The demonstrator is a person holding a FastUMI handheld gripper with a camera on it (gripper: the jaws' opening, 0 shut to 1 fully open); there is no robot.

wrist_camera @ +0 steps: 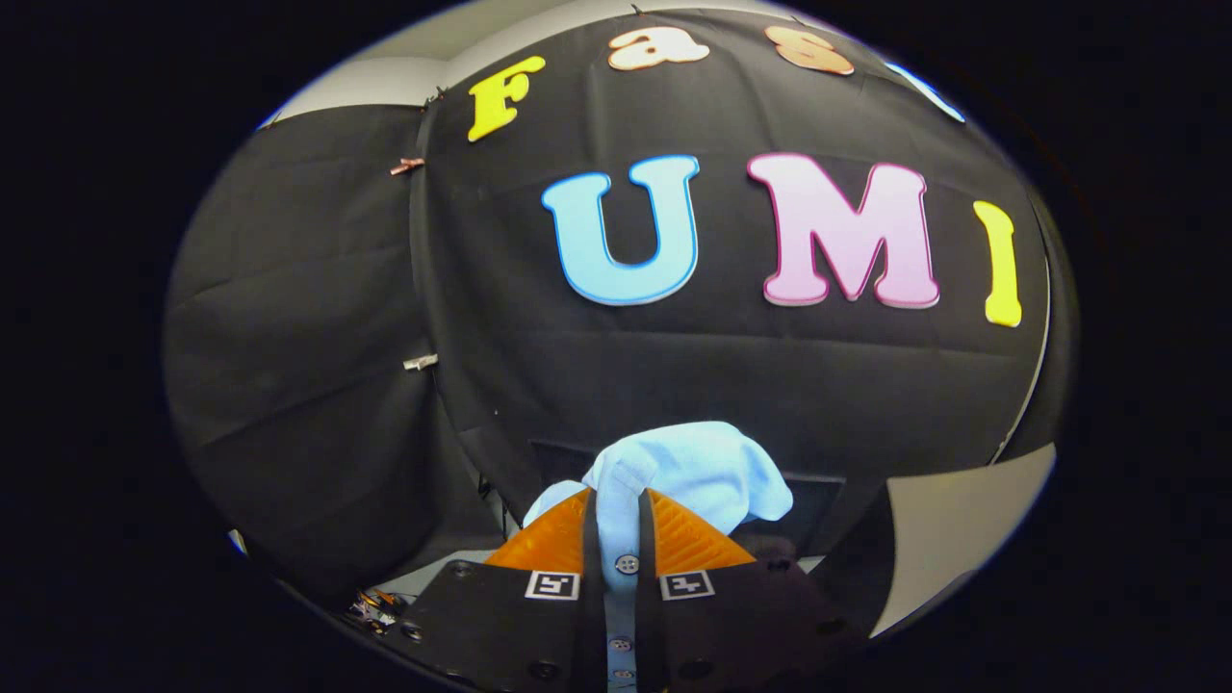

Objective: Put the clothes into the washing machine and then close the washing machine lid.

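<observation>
A light blue buttoned garment is pinched between my two fingers, and my gripper is shut on it. A strip of the cloth with small buttons runs down between the fingers, and a bunched fold bulges up above and beyond the fingertips. The garment hangs lifted in the air in front of the black booth wall. Behind the bunched cloth sits a dark rectangular shape, too hidden to identify.
The black cloth wall stands close ahead and to the left, held by small clips. A pale surface shows low on the right, and a pale strip with small clutter lies low on the left.
</observation>
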